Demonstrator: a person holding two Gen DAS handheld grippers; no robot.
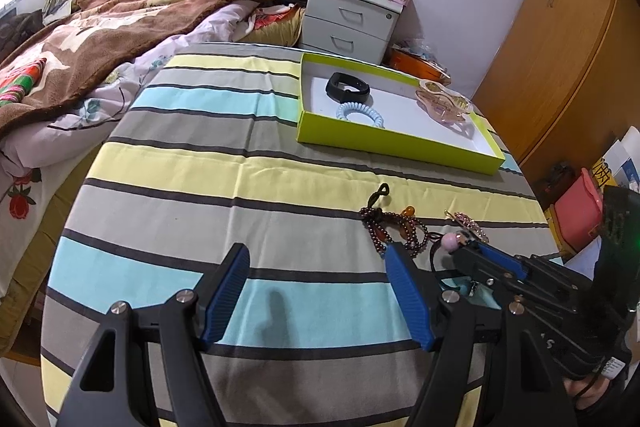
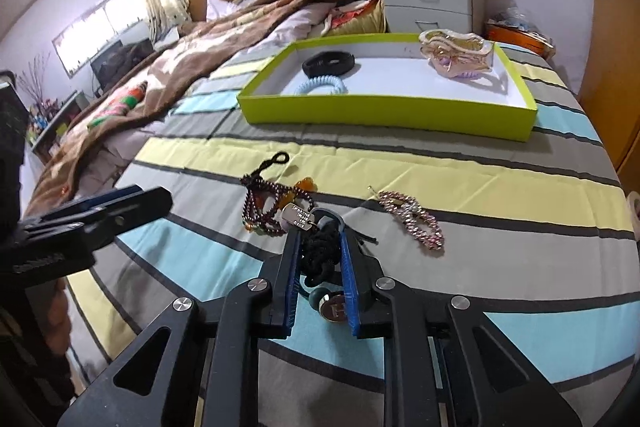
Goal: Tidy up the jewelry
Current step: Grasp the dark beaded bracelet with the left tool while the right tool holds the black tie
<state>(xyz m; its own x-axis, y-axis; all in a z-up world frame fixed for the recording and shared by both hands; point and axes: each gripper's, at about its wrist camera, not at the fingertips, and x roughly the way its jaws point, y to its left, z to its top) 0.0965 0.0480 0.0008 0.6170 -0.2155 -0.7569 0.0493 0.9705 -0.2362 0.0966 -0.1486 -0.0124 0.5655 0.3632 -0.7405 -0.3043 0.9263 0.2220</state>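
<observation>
Your left gripper point(image 1: 320, 291) hangs released over the bare striped surface point(image 1: 192, 163). Right of it, your right gripper point(image 2: 320, 255) is clenched on the black cord necklace point(image 2: 322, 251), lying beside the bead bracelet point(image 2: 264, 205), well short of the green tray point(image 2: 384, 113).

Matt cotton-like striped cloth point(image 2: 480, 187); glossy metal tag point(image 2: 298, 217) (engraved), matt cardboard tray point(image 2: 384, 115).
</observation>
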